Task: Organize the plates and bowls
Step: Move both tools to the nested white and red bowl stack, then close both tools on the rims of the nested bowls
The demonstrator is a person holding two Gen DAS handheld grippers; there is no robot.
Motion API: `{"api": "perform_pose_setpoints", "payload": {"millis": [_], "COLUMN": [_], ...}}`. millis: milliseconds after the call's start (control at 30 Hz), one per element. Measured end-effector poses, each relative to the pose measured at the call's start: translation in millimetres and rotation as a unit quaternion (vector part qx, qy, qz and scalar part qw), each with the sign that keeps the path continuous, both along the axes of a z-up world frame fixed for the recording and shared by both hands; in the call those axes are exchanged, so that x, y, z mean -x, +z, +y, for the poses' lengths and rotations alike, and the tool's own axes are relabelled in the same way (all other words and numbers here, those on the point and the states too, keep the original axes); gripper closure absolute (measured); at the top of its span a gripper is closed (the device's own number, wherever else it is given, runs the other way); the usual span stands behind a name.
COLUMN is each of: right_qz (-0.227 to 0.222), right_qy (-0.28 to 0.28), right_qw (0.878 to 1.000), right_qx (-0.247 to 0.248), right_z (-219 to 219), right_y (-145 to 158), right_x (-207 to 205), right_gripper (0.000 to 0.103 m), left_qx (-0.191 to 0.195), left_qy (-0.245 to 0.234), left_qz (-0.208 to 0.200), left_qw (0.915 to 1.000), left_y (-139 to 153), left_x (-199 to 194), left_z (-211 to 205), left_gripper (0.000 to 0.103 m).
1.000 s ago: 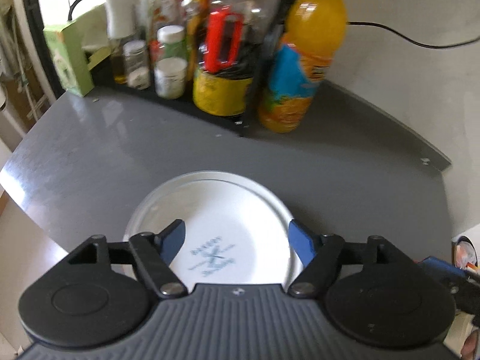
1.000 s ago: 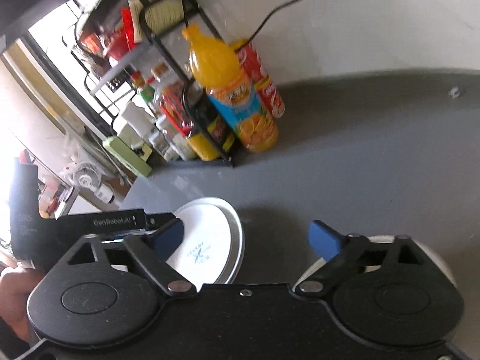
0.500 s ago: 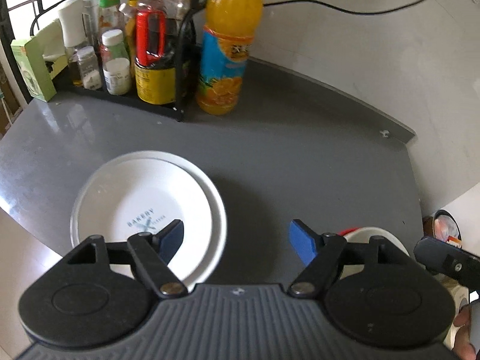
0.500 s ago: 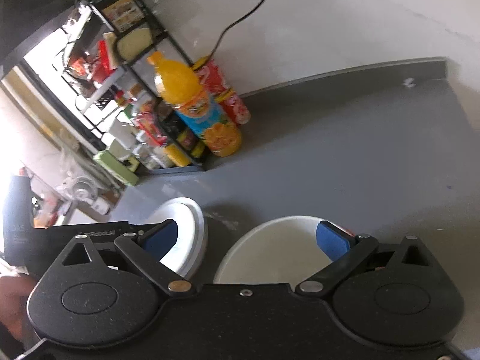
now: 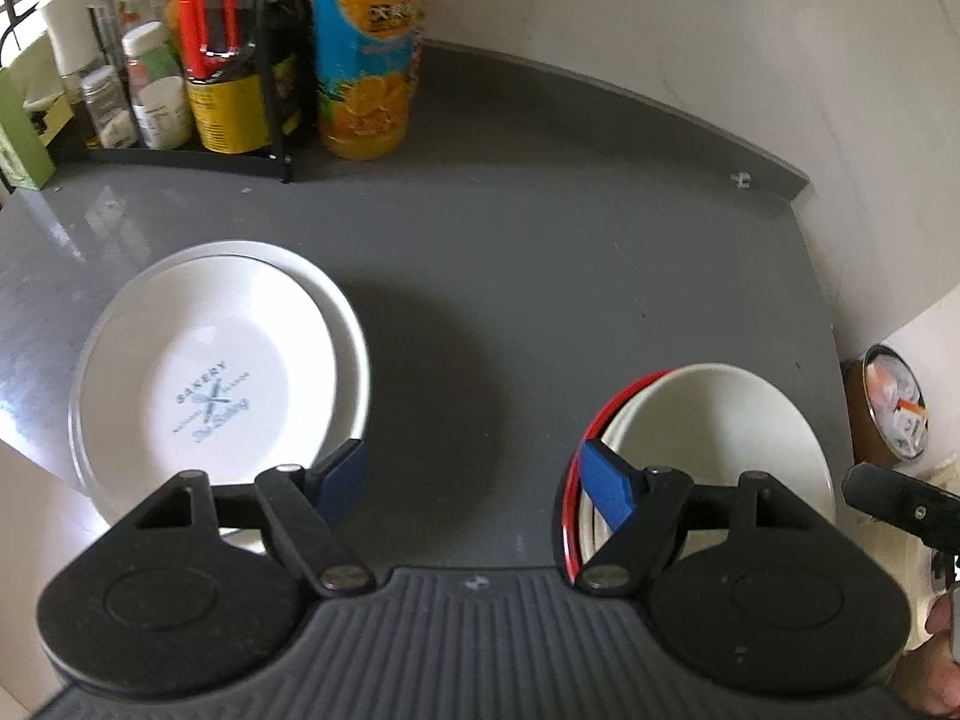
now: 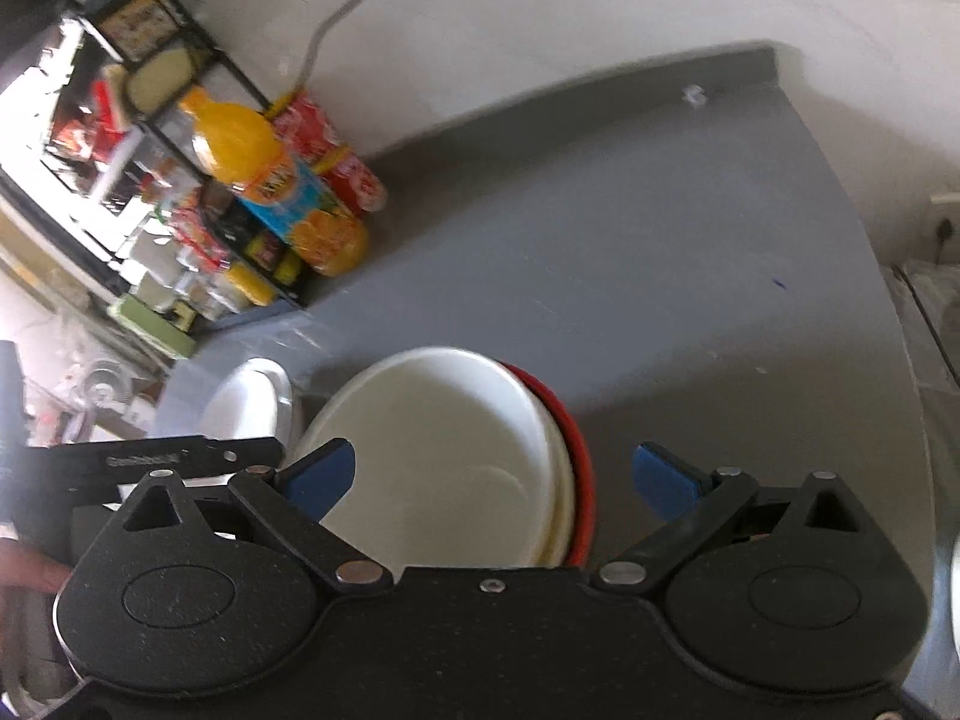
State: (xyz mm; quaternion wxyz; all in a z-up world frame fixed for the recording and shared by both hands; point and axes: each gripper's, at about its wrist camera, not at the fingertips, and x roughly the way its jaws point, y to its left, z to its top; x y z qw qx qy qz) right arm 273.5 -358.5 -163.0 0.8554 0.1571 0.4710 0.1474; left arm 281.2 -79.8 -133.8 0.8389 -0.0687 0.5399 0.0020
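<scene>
Two stacked white plates [image 5: 210, 372], the top one with blue print, lie at the left of the grey counter [image 5: 510, 252]. At the right stands a stack of bowls [image 5: 714, 432]: white ones nested inside a red-rimmed one. My left gripper [image 5: 474, 483] hangs open over the bare counter between plates and bowls, holding nothing. In the right wrist view the bowl stack [image 6: 444, 450] lies below my open right gripper [image 6: 495, 474], its right rim between the fingers with no pad touching it. The plates [image 6: 252, 402] show at the left there.
A black rack [image 5: 180, 60] of jars and bottles stands at the back left, with an orange juice bottle [image 5: 366, 54] and a red cola bottle [image 6: 336, 150] beside it. A grey upstand and white wall bound the counter behind. A round tin [image 5: 894, 408] sits beyond the right edge.
Both grippers have moved to the right: the plates slid from under my left gripper to its left, and the bowl stack came into view under my right gripper. Both stayed open.
</scene>
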Motion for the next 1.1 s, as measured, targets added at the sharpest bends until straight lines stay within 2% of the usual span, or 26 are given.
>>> {"api": "perform_pose_setpoints", "payload": {"millis": [67, 200, 333, 400, 433, 567, 700, 733, 833, 900, 933, 1033, 1067, 1100], "right_qz": [0.008, 0.039, 0.053, 0.056, 0.055, 0.048, 0.050, 0.051, 0.052, 0.059, 0.060, 0.059, 0.058, 0.058], "right_qy": [0.002, -0.014, -0.027, -0.027, -0.025, -0.017, -0.015, -0.017, -0.012, -0.011, -0.012, -0.012, -0.011, -0.009], "right_qw": [1.000, 0.999, 0.998, 0.998, 0.998, 0.999, 0.999, 0.999, 0.999, 0.998, 0.998, 0.998, 0.998, 0.998], "right_qx": [0.011, -0.009, -0.020, -0.029, -0.030, -0.011, -0.008, -0.004, 0.011, 0.005, 0.010, 0.013, 0.016, 0.018], "right_z": [-0.3, -6.7, -9.2, -9.5, -9.1, -2.8, -1.1, -0.8, 3.0, 2.7, 2.9, 2.8, 3.2, 3.6], "right_y": [-8.9, -24.7, -34.1, -35.9, -35.1, -32.7, -34.3, -35.0, -36.6, -38.7, -39.4, -39.2, -38.8, -38.4], "right_x": [1.3, 3.4, 4.2, 4.0, 4.0, 1.7, 0.4, 0.8, 2.2, 2.1, 2.3, 3.0, 3.0, 3.0], "right_gripper": [0.008, 0.023, 0.033, 0.045, 0.048, 0.049, 0.049, 0.049, 0.049, 0.061, 0.063, 0.066, 0.066, 0.067], "left_qx": [-0.001, 0.009, 0.013, 0.021, 0.028, 0.031, 0.052, 0.048, 0.000, -0.021, -0.020, 0.024, 0.033, 0.036], "left_qy": [-0.012, -0.031, -0.045, -0.059, -0.058, -0.071, -0.075, -0.079, -0.102, -0.107, -0.106, -0.104, -0.105, -0.110], "left_qz": [0.004, 0.006, 0.013, 0.017, 0.021, 0.030, 0.027, 0.023, 0.017, 0.012, 0.013, 0.025, 0.026, 0.026], "left_qw": [0.9999, 0.9995, 0.9988, 0.9979, 0.9977, 0.9966, 0.9955, 0.9955, 0.9947, 0.9940, 0.9941, 0.9940, 0.9936, 0.9930], "left_y": [-4.2, -9.8, -17.6, -22.9, -26.4, -39.6, -49.5, -49.9, -52.6, -54.6, -56.5, -61.3, -62.0, -62.6], "left_x": [-2.6, -5.6, -7.6, -8.3, -8.8, -11.9, -12.3, -12.1, -10.8, -9.9, -9.7, -10.2, -10.1, -9.8], "left_z": [-5.2, -13.7, -23.8, -28.4, -29.1, -38.5, -43.5, -45.6, -57.1, -61.5, -62.3, -61.8, -62.5, -63.8], "left_gripper": [0.027, 0.027, 0.028, 0.028, 0.030, 0.030, 0.030, 0.030, 0.030, 0.030, 0.030, 0.030, 0.032, 0.038]}}
